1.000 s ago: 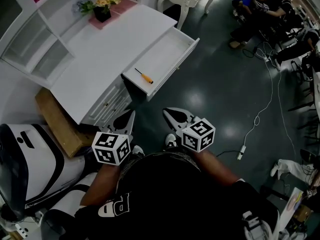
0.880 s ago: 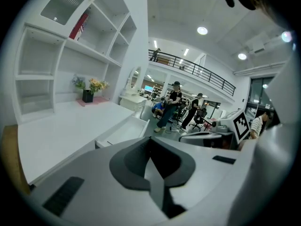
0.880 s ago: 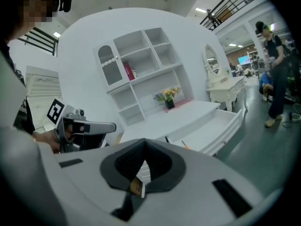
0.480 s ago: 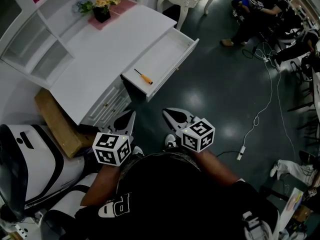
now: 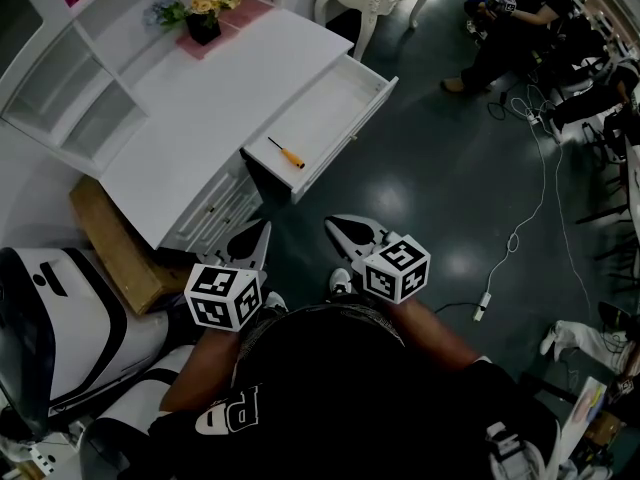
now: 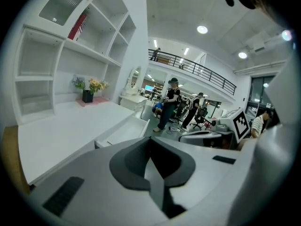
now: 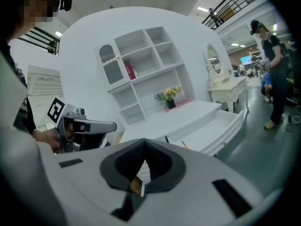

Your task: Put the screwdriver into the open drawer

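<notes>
1. Showing the left gripper (image 5: 256, 236) and the right gripper (image 5: 342, 228) side by side, low in front of the person, with their marker cubes uppermost.
2. Left fingers: closed on each other, with nothing between them.
3. Right fingers: likewise closed and empty.
4. Cardboard box (image 5: 115, 243): just left of the left fingers, tucked against the counter's base.
5. Drawer (image 5: 352, 80): pulled open from the white counter (image 5: 200, 118), ahead of both pairs of fingers and apart from them.
6. Screwdriver (image 5: 287, 154): orange handle; it lies flat inside the drawer at the end nearer the fingers, ahead of the gap between the two pairs and touched by neither.
7. Flower pot (image 5: 205, 23): on a pink mat at the counter's far end, beyond the drawer.
8. Shelf unit (image 5: 60, 78): far left of the left fingers, beside the counter.
9. White cable (image 5: 530, 208): on the dark floor, well right of the right fingers.
</notes>
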A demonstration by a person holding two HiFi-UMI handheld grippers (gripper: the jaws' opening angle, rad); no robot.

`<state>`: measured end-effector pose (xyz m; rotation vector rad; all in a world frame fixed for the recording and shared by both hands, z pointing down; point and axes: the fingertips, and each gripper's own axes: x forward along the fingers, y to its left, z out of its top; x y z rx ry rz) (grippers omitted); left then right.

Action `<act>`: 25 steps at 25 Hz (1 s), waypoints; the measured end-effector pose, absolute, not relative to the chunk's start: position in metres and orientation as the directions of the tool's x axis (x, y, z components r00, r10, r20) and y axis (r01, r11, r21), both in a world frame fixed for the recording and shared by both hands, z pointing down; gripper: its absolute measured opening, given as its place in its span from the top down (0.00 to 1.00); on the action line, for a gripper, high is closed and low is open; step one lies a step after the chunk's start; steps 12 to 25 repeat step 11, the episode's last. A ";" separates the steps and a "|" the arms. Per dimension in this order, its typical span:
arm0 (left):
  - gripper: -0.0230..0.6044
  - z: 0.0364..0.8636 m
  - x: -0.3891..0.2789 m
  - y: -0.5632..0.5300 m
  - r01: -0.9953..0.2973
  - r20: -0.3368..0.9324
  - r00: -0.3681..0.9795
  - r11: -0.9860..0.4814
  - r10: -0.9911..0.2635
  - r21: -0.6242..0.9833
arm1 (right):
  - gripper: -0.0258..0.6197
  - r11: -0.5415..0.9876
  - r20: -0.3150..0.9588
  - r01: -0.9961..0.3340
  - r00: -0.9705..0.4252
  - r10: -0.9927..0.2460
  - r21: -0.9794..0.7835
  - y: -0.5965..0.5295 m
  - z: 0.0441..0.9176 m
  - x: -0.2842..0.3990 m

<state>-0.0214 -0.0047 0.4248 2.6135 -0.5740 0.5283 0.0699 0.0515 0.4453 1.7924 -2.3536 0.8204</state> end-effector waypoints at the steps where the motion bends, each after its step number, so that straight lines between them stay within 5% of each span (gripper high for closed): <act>1: 0.95 0.425 -0.021 -0.004 -0.464 0.440 0.843 -0.831 -0.308 0.307 | 0.95 0.177 0.367 -0.913 -0.317 -0.874 -0.367 0.052 0.446 0.070; 25: 0.95 0.424 -0.019 -0.003 -0.470 0.442 0.840 -0.827 -0.314 0.307 | 0.95 0.186 0.364 -0.911 -0.325 -0.873 -0.369 0.052 0.444 0.072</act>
